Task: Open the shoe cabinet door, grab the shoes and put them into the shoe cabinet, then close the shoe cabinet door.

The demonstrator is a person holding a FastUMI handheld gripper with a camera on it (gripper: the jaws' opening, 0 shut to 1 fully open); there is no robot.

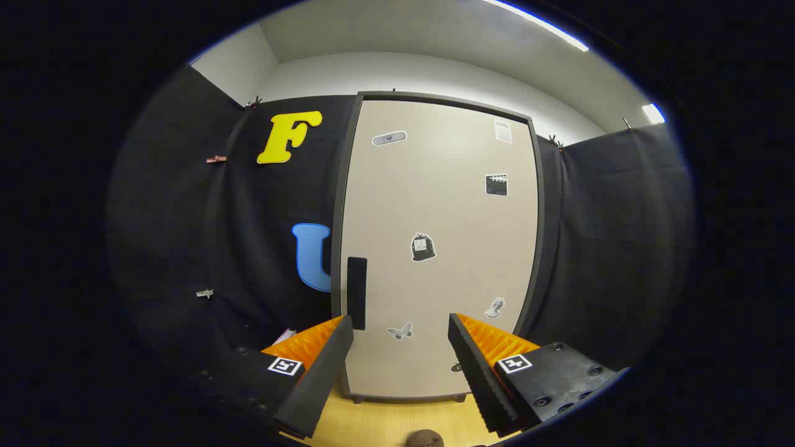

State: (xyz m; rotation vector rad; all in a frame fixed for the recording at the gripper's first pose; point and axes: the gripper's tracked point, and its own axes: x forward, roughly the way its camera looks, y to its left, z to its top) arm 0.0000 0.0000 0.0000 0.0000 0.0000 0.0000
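Straight ahead, in the middle of the frame, stands the shoe cabinet door (438,248), a tall beige panel in a dark frame, fully closed. A dark vertical handle (356,292) sits on its left edge, low down, just above the tip of the left finger. Several small stickers (423,247) are scattered over the panel: one near the middle, two at the upper right, one at the upper left, and two near the bottom, of which one is a butterfly shape.

At the bottom of the frame the gripper (400,338) is spread wide, its two fingers well apart and holding nothing. The lower part of the door shows in the gap between them. The fingers do not appear to touch the door or the handle.

Below the cabinet, at the bottom centre, lies a strip of light wooden floor (385,422). A small rounded brown object (425,439) peeks in at the very bottom edge between the fingers; what it is cannot be told.

Black cloth walls (615,248) flank the cabinet on both sides, with small clips on the left cloth. Above, a white ceiling with light strips (540,25) fills the top of the frame.
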